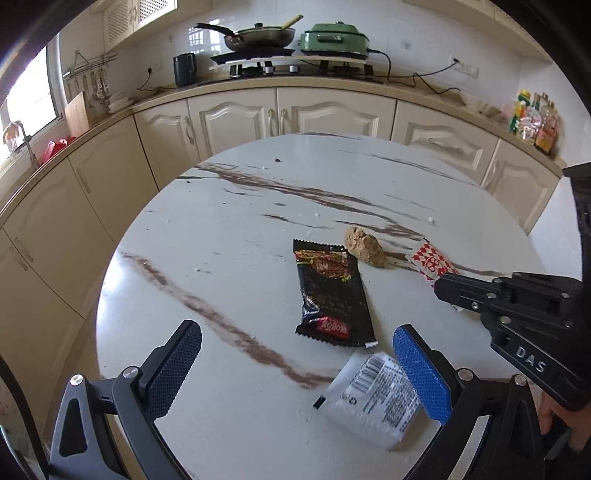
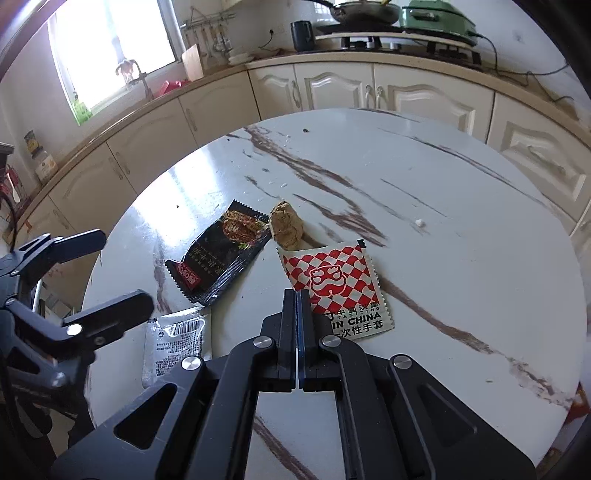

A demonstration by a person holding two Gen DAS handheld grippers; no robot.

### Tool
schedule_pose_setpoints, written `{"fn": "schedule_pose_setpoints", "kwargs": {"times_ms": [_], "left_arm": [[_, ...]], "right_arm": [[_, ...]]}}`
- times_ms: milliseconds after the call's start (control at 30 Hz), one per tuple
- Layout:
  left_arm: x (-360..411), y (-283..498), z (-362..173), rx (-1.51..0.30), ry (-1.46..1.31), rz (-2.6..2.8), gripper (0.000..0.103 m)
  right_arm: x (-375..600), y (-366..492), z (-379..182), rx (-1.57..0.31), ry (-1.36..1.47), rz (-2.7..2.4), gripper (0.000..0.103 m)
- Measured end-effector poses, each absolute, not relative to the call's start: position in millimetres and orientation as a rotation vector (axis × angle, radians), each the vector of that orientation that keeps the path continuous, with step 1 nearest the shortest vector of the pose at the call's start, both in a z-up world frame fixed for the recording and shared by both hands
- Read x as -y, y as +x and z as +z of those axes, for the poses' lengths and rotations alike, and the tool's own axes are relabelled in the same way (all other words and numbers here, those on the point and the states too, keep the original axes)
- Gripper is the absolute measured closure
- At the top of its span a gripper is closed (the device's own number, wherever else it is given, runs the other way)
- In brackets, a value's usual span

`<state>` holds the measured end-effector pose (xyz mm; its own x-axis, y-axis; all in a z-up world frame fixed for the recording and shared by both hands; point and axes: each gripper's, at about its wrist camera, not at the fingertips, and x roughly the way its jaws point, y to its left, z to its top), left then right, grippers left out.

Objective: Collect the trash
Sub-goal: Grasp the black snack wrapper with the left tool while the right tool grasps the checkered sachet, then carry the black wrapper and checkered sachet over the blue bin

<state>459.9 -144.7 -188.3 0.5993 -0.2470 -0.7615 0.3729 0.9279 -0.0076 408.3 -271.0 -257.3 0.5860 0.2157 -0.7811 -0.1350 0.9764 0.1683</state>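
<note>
Four pieces of trash lie close together on the round marble-patterned table (image 1: 229, 229): a black snack wrapper (image 1: 332, 295), a brown crumpled lump (image 1: 365, 246) just beyond its far end, a red-and-white checkered packet (image 2: 340, 280) beside the lump, and a white packet with a barcode (image 1: 373, 395) nearest the table's front edge.

From the right wrist view, the right gripper (image 2: 298, 295) points steeply down at the table with its two fingers pressed flat together. Its tips sit at the near left edge of the checkered packet, but whether any of the packet is pinched between them cannot be made out.

The left gripper (image 1: 297, 363) also tilts downward, its jaws spread wide and empty. Its blue pad (image 1: 421, 373) hangs over the right part of the white packet, while the dark pad (image 1: 173, 373) stands well off to the left over bare tabletop. The near end of the black wrapper lies between the two fingers' tips.

Behind the table runs a cream cabinet counter (image 1: 332, 85) carrying a frying pan (image 1: 258, 35) and a green cooker (image 1: 332, 37).
</note>
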Motion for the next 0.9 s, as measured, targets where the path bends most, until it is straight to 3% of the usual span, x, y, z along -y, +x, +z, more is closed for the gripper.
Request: {"fn": "schedule_pose_setpoints", "kwargs": {"times_ms": [100, 167, 233, 300, 333, 367, 400, 433, 567, 900], "left_arm": [[160.5, 492.0, -201.0, -0.902, 0.156, -0.365, 0.009], [168.4, 505.8, -208.5, -0.923, 0.155, -0.367, 0.027], [176.2, 516.0, -214.8, -0.939, 0.156, -0.370, 0.034], [184.9, 522.6, -215.8, -0.928, 0.163, -0.397, 0.052], [187.6, 521.7, -215.2, -0.923, 0.163, -0.405, 0.069], [187.8, 520.9, -215.1, -0.914, 0.164, -0.410, 0.079], [187.8, 517.2, -214.6, -0.905, 0.177, -0.409, 0.080], [186.2, 515.4, -214.1, -0.896, 0.184, -0.414, 0.088], [175.0, 504.5, -212.8, -0.874, 0.143, -0.437, 0.096], [142.0, 460.3, -184.2, -0.796, 0.077, -0.489, 0.100]], "right_arm": [[278.9, 406.2, -250.6, -0.905, 0.105, 0.205, 0.101], [282.0, 404.7, -247.0, -0.890, 0.118, 0.209, 0.101], [284.5, 404.4, -245.6, -0.885, 0.125, 0.211, 0.101], [284.2, 403.4, -244.4, -0.880, 0.129, 0.215, 0.101], [284.2, 403.6, -243.6, -0.876, 0.132, 0.219, 0.101], [284.6, 403.3, -243.2, -0.871, 0.134, 0.221, 0.101], [284.4, 403.5, -242.6, -0.871, 0.133, 0.221, 0.101], [284.3, 403.6, -241.6, -0.869, 0.135, 0.222, 0.101], [282.1, 402.0, -238.8, -0.859, 0.138, 0.228, 0.101], [271.7, 392.4, -214.2, -0.816, 0.135, 0.246, 0.101]]}}
